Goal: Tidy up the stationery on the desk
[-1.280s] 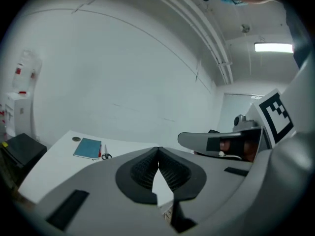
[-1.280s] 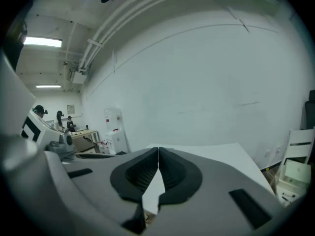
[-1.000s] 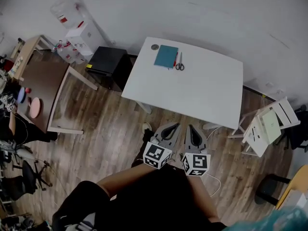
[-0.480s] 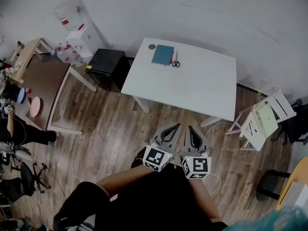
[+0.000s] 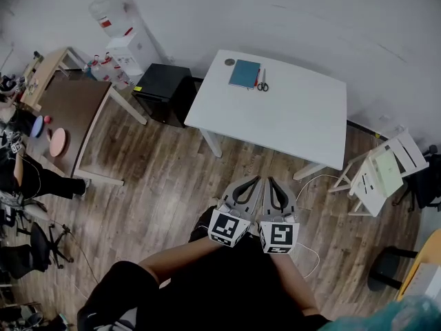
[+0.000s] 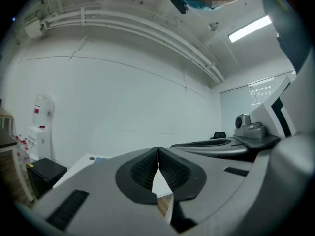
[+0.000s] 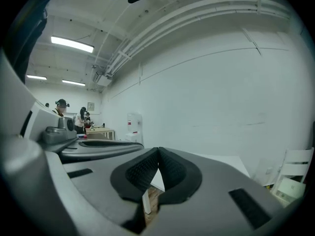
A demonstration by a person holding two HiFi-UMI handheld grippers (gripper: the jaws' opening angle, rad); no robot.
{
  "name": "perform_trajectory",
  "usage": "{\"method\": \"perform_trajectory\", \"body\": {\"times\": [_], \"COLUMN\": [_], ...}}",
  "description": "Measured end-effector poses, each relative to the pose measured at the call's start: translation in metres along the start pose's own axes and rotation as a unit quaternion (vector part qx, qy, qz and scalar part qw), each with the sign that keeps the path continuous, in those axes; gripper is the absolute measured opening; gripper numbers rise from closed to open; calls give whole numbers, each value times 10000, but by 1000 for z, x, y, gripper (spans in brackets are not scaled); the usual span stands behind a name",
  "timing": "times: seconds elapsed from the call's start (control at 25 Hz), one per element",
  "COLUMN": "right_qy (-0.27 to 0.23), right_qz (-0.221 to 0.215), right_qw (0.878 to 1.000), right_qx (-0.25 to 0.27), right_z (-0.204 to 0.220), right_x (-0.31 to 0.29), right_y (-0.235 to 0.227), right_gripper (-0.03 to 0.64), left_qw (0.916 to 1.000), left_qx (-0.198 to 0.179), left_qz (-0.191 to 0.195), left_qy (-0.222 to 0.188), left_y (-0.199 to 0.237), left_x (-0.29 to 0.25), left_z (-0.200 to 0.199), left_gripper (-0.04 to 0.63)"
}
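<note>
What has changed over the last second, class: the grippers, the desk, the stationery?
The left gripper and right gripper have drawn slightly away from the white desk. Nothing was taken or let go. Both stay shut, empty, side by side; the notebook and scissors lie where they were at the desk's far edge.

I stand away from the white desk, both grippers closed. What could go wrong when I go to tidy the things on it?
1. The notebook and scissors lie at the far edge of the desk, by the wall; a long reach could push them off.
2. The left gripper and right gripper are both shut; unopened, they would only shove things.
3. A cable on the floor near you could trip you.
</note>
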State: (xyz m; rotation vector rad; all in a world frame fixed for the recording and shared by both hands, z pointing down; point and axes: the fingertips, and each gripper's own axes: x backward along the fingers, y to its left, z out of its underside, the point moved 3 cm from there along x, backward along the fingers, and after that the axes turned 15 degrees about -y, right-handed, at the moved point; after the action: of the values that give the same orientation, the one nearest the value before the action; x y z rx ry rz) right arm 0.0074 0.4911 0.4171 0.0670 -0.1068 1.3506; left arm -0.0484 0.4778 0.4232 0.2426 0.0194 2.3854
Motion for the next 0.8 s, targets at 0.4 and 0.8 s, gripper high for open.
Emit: {"method": "perform_trajectory", "body": {"times": [0.4,0.8], "right_qy": [109,47], "right_qz": [134,298], "right_qw": [9996,9989], "right_qx": [210,361], "right_z": [3,-2], "right_x": [11,19], "right_y": [7,-8], "right_gripper": [32,32], "left_qw": [9999,9996], "left_qx": [-52,-57], "left_qz": [-66,227], "left_qy": [-101,-173], "left_y": [2,-17], "left_x": [9,-5], "left_z": [-4,-2], "left_gripper": [14,15]}}
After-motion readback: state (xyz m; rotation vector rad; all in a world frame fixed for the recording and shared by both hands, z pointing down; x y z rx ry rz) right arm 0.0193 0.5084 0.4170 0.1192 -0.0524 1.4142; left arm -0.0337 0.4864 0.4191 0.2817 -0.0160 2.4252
